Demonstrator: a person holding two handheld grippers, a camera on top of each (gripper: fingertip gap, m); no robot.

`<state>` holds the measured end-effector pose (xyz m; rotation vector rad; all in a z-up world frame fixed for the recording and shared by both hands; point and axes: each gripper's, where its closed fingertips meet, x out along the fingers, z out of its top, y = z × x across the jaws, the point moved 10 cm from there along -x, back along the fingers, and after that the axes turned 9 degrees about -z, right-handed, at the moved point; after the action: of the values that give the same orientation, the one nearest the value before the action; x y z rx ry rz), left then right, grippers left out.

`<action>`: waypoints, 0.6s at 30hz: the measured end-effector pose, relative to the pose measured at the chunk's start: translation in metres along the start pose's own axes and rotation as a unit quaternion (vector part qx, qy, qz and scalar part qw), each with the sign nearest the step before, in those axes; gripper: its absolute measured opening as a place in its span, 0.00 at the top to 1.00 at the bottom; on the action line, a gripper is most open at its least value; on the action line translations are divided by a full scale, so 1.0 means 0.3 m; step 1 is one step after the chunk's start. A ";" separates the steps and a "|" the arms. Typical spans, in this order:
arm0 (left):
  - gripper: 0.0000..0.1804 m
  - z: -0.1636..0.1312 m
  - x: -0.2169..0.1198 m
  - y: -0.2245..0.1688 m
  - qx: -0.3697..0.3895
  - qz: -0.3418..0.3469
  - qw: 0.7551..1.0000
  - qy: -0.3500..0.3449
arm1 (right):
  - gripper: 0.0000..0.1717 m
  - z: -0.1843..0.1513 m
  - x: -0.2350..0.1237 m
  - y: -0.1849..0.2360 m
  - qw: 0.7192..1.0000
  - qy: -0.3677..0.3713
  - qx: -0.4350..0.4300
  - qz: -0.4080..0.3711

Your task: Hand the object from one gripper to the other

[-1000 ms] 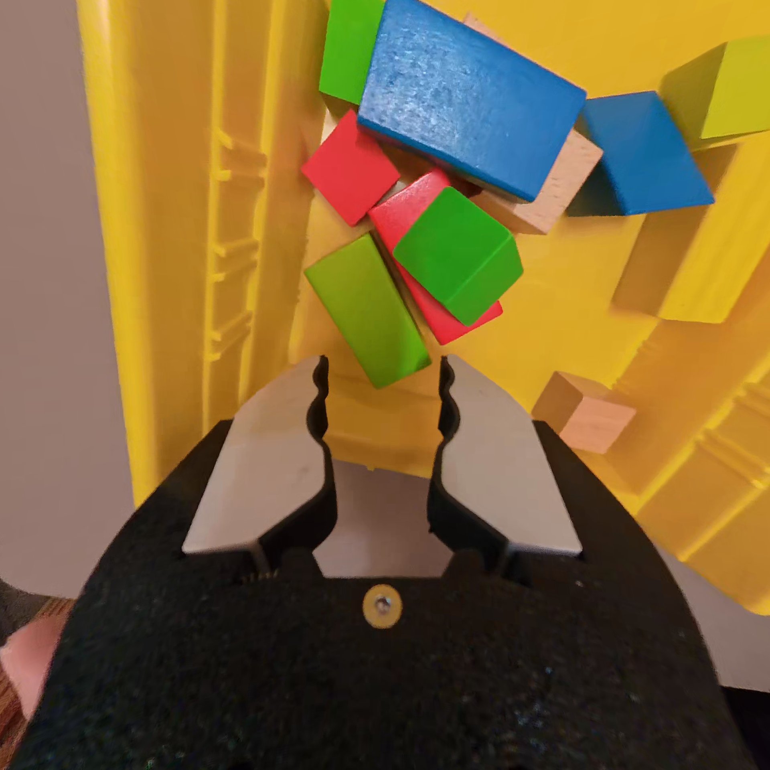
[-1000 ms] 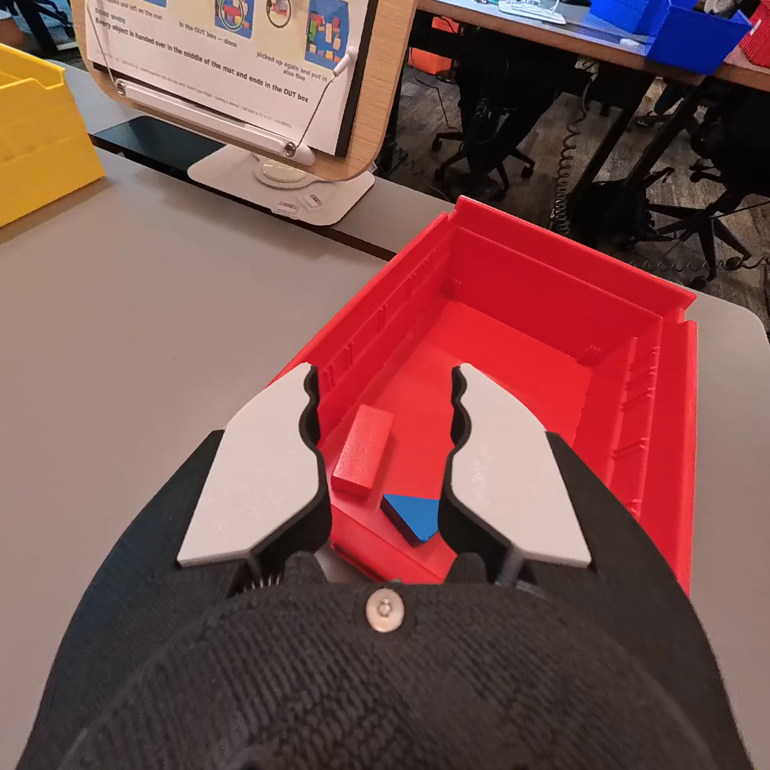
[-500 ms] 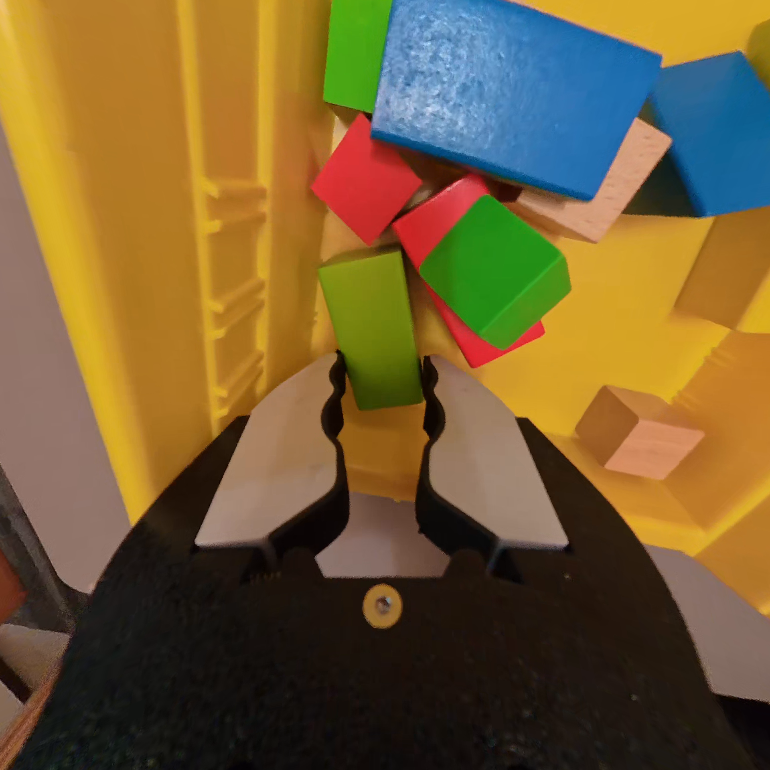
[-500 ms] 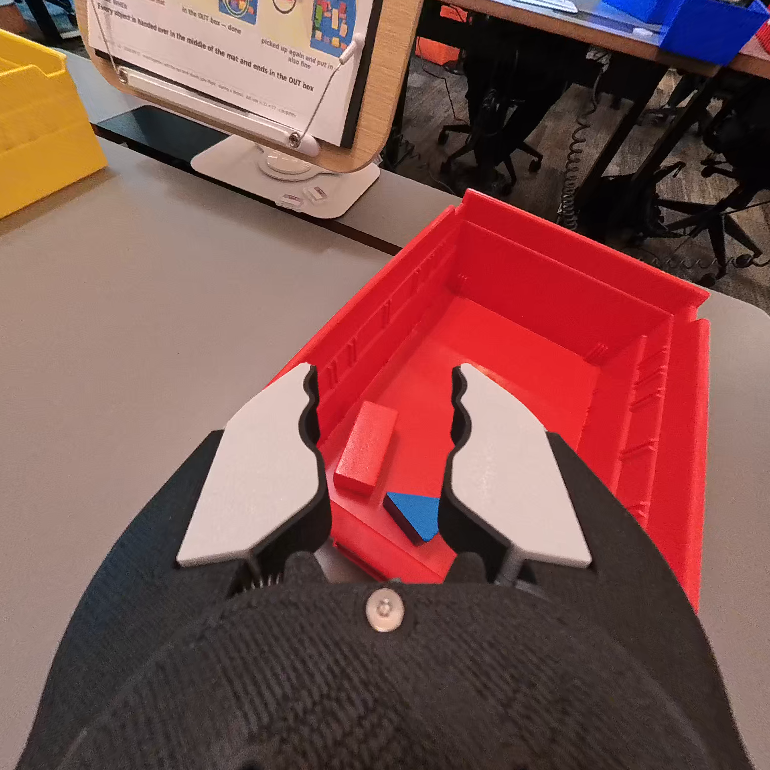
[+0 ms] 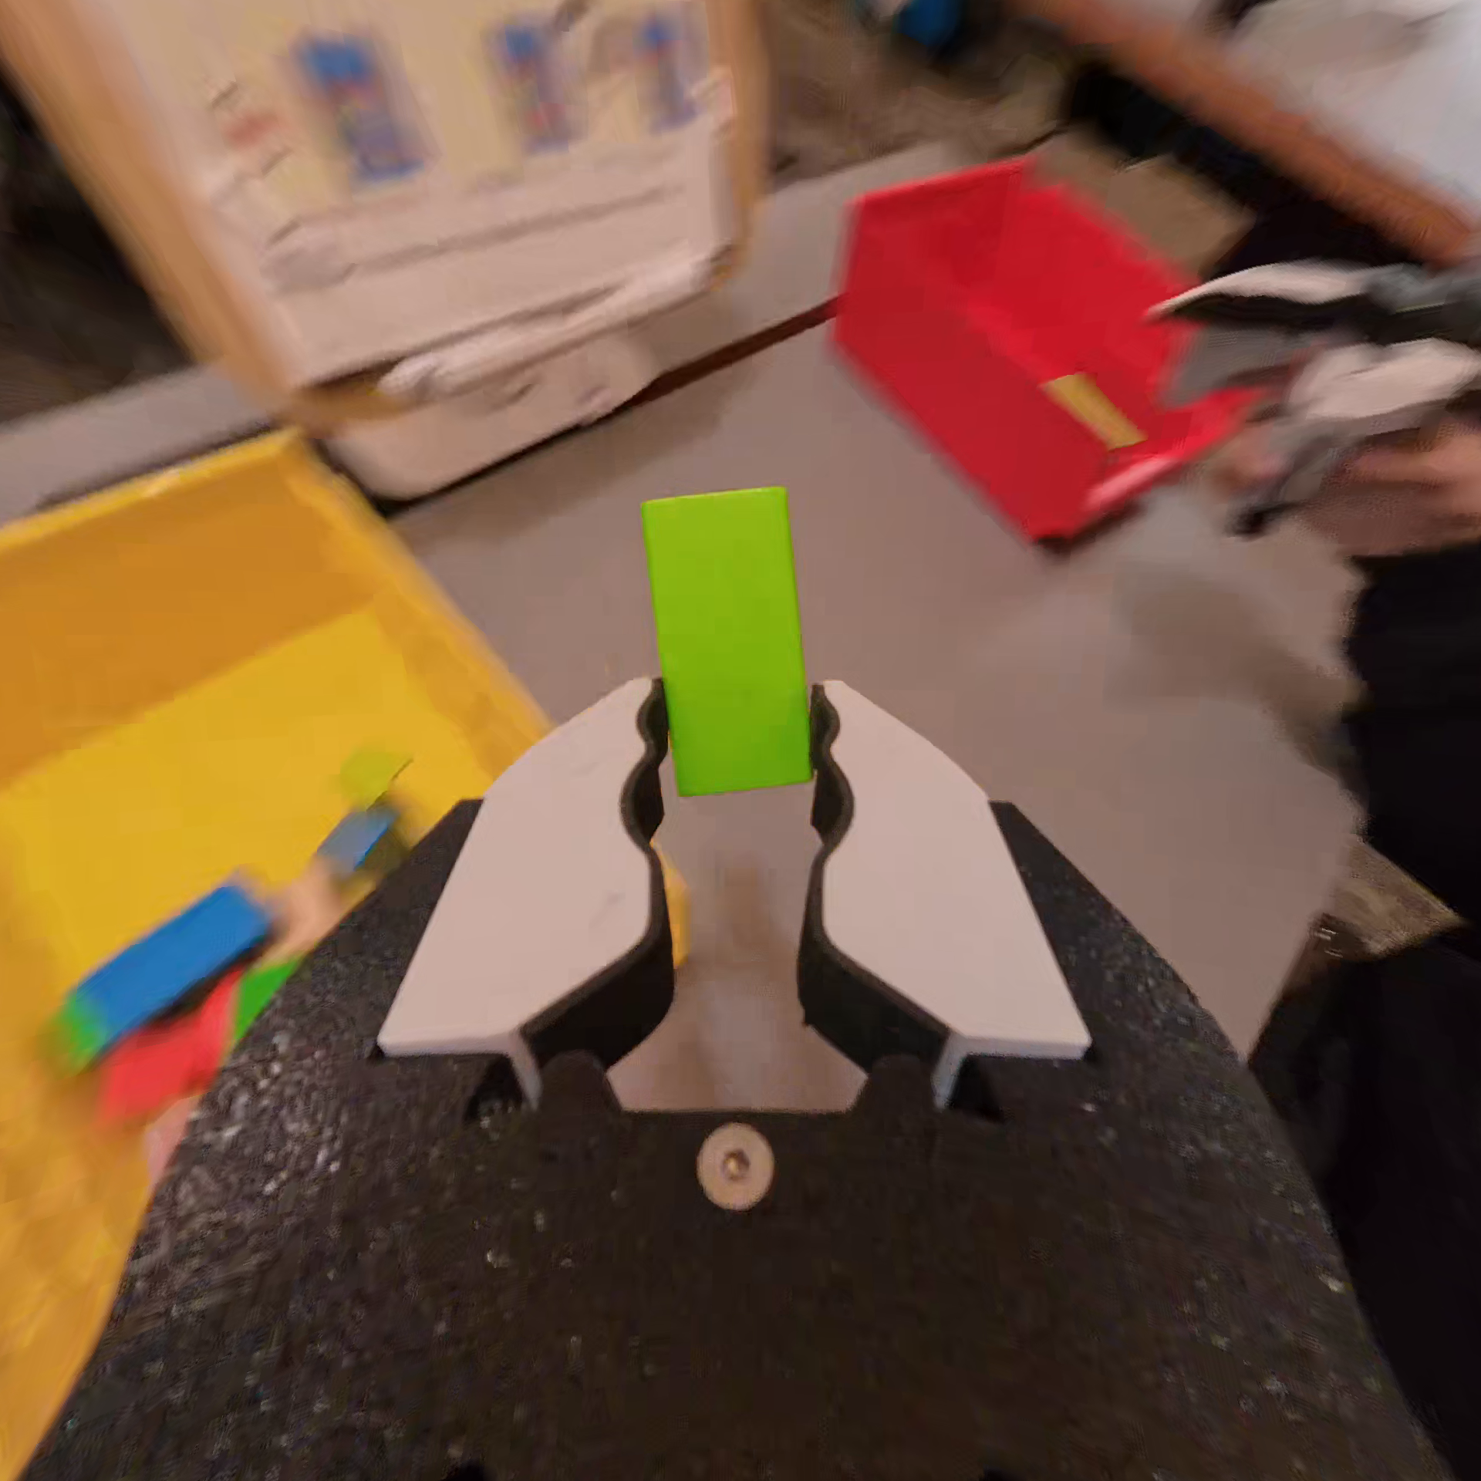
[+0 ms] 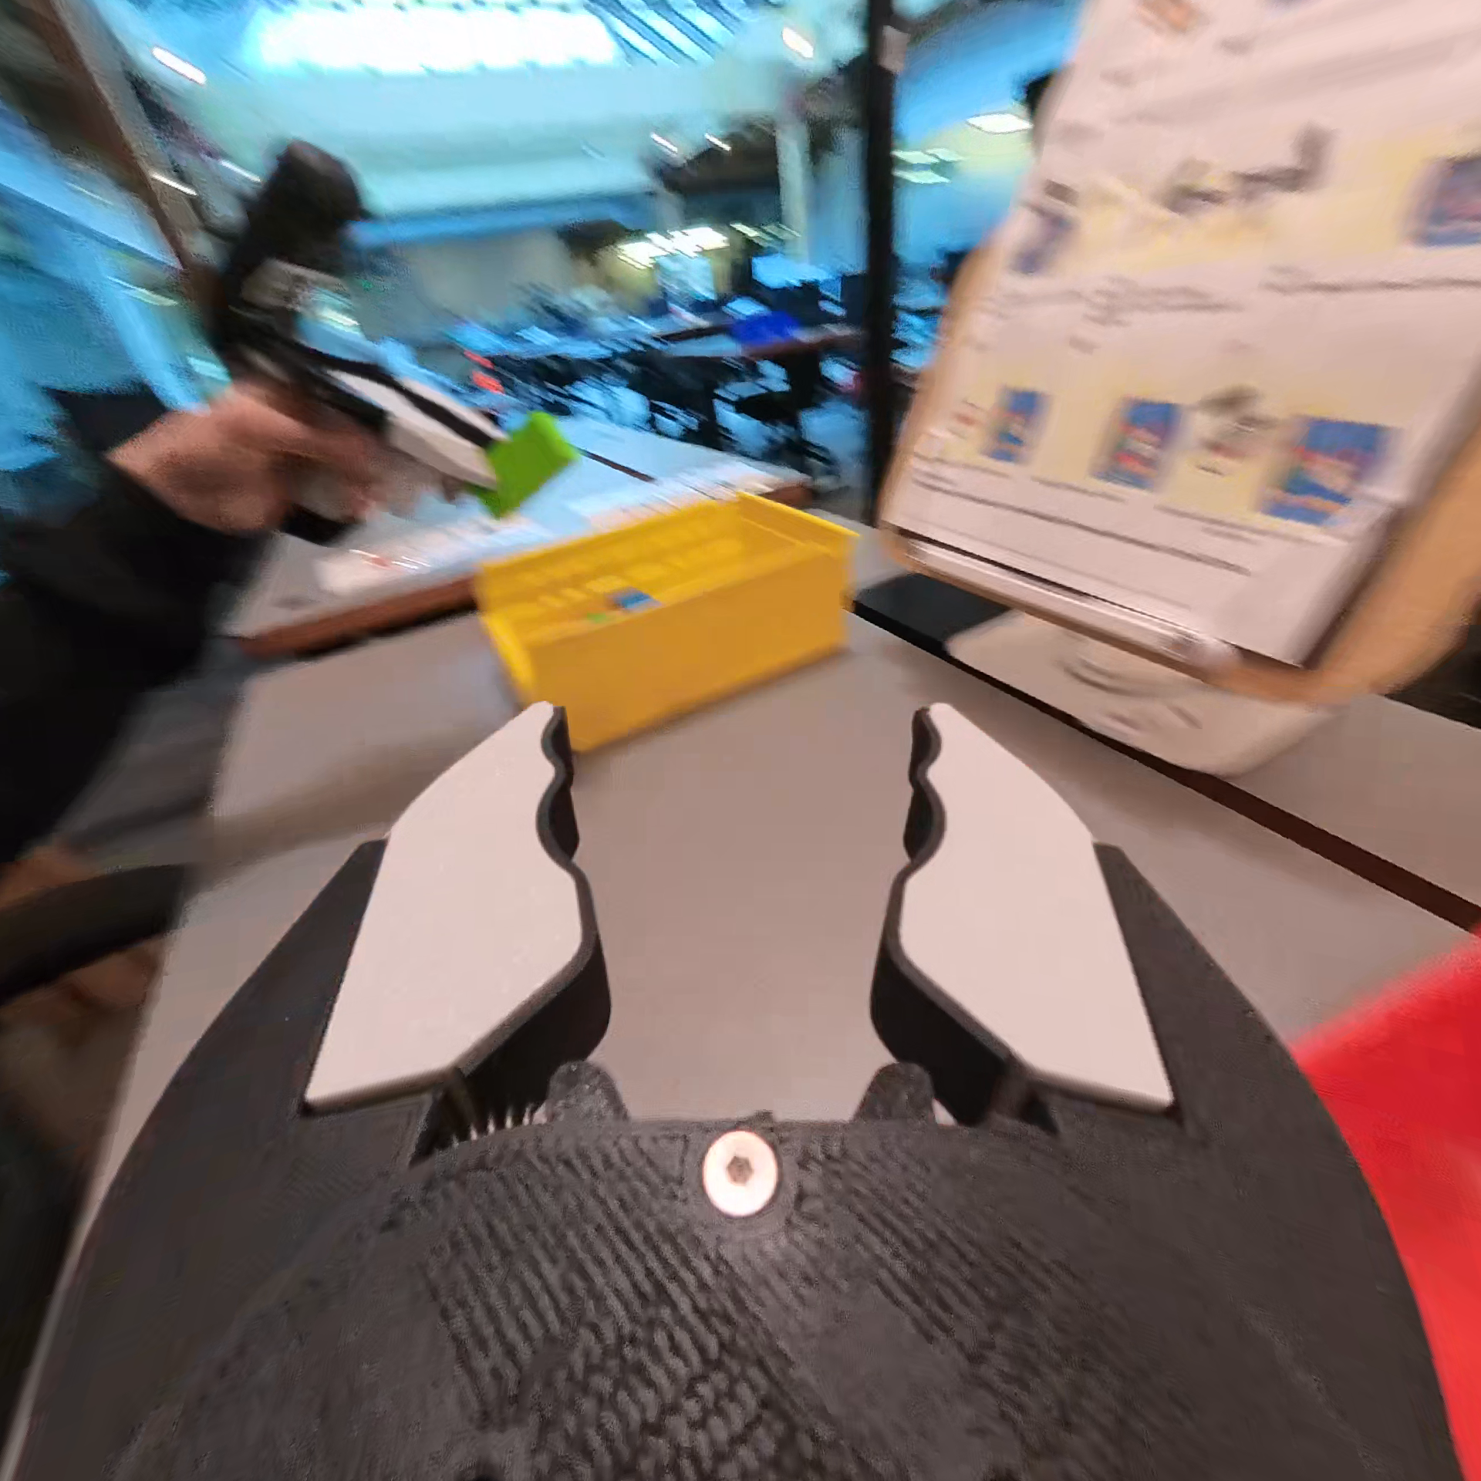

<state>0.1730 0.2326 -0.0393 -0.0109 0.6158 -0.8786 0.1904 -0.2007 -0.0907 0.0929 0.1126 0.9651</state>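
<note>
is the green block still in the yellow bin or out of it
Out. The left gripper holds the green block in the air above the grey table, beside the yellow bin.

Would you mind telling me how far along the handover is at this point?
Done: the left gripper has the green block clamped and lifted clear of the yellow bin. In hand: carrying it above the table. Left: the right gripper, open and empty, has yet to take it.
</note>
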 end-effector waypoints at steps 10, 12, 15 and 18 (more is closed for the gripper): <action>0.82 0.004 0.294 -0.334 0.148 -0.293 0.939 -0.103 | 0.62 0.029 0.093 0.203 0.975 -0.072 0.065 0.201; 0.82 0.004 0.331 -0.365 0.156 -0.302 0.935 -0.097 | 0.63 0.025 0.098 0.212 0.973 -0.071 0.063 0.212; 0.82 0.000 0.374 -0.393 0.158 -0.319 0.930 -0.087 | 0.67 0.017 0.106 0.220 0.970 -0.063 0.060 0.226; 0.82 -0.004 0.398 -0.411 0.156 -0.337 0.924 -0.089 | 0.71 0.009 0.114 0.228 0.968 -0.057 0.058 0.239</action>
<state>0.1412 0.0664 -0.0685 -0.0157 0.2868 -1.6202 0.1543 -0.1337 -0.0809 0.2917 0.0400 1.4331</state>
